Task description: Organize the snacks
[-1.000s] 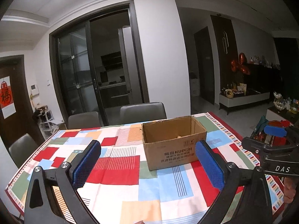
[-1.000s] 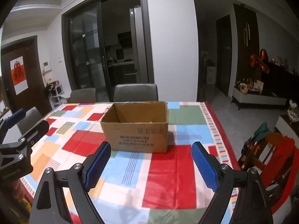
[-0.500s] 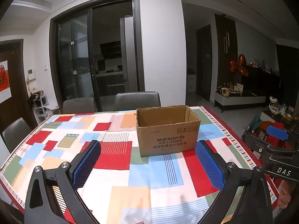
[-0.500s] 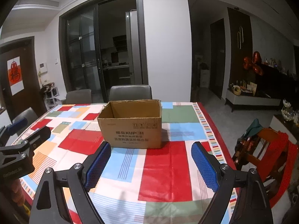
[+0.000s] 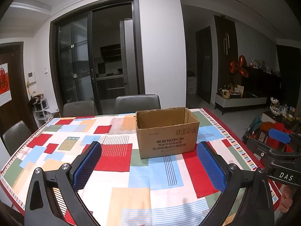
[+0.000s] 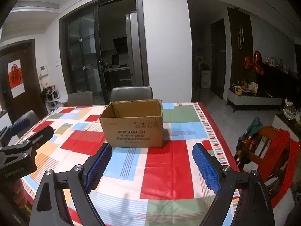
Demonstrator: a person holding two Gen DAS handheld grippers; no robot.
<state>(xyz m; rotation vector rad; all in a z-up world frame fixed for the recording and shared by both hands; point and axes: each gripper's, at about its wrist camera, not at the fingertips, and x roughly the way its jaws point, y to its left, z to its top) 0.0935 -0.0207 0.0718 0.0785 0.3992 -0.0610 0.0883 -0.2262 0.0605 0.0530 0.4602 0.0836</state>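
The box [image 5: 166, 131] sits open-topped on the bench [image 5: 120, 173], toward its far right side (inside not visible). The left gripper [image 5: 148, 166] and right gripper [image 6: 151, 166] hover before it, jaws spread wide, holding nothing.

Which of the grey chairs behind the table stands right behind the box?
The taller right-hand chair, directly behind the box; the lower one is further left.
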